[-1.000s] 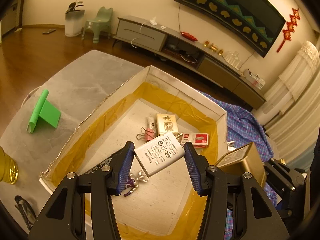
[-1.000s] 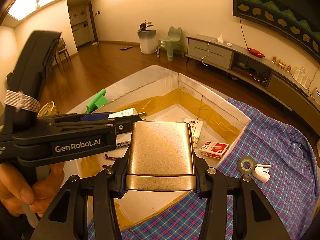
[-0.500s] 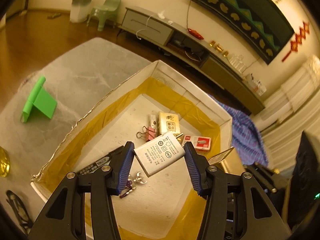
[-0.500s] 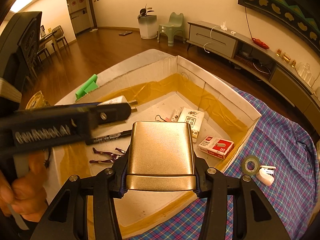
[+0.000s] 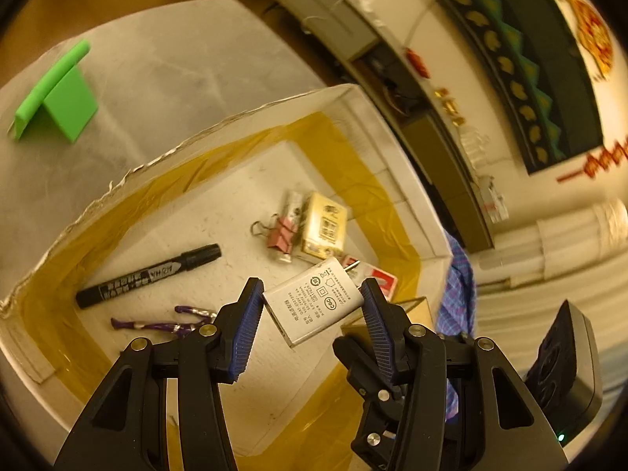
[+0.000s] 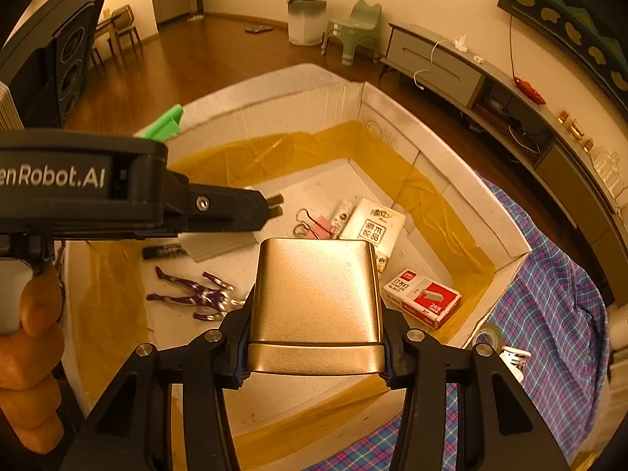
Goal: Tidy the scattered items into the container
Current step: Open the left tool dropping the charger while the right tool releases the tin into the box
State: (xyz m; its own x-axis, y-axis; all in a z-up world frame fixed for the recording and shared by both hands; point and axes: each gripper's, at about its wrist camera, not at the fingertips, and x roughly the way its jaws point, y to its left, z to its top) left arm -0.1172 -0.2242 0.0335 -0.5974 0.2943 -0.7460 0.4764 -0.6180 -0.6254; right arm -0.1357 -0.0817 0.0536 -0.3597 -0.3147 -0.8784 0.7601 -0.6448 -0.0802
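Observation:
My left gripper (image 5: 311, 294) is shut on a white charger (image 5: 314, 302), held tilted above the floor of the cardboard box (image 5: 392, 149) lined with yellow tape. My right gripper (image 6: 316, 314) is shut on a gold tin (image 6: 318, 286), which hangs over the near side of the box (image 6: 443, 180). In the box lie a black marker (image 5: 149, 274), a purple figure (image 6: 192, 296), a pink binder clip (image 6: 318, 225), a pale packet (image 6: 373, 227) and a red staples box (image 6: 424, 298). In the right wrist view the left gripper's fingers (image 6: 251, 204) reach in from the left.
A green stand (image 5: 55, 98) sits on the pale table left of the box. A plaid cloth (image 6: 549, 314) lies on the right, with a tape roll (image 6: 488, 333) and a small white item (image 6: 514, 357) on it. A hand (image 6: 31, 353) holds the left gripper's handle.
Both grippers have sunk closer to the box with their loads still held. The left gripper rolled, and the marker and purple figure have come into its view.

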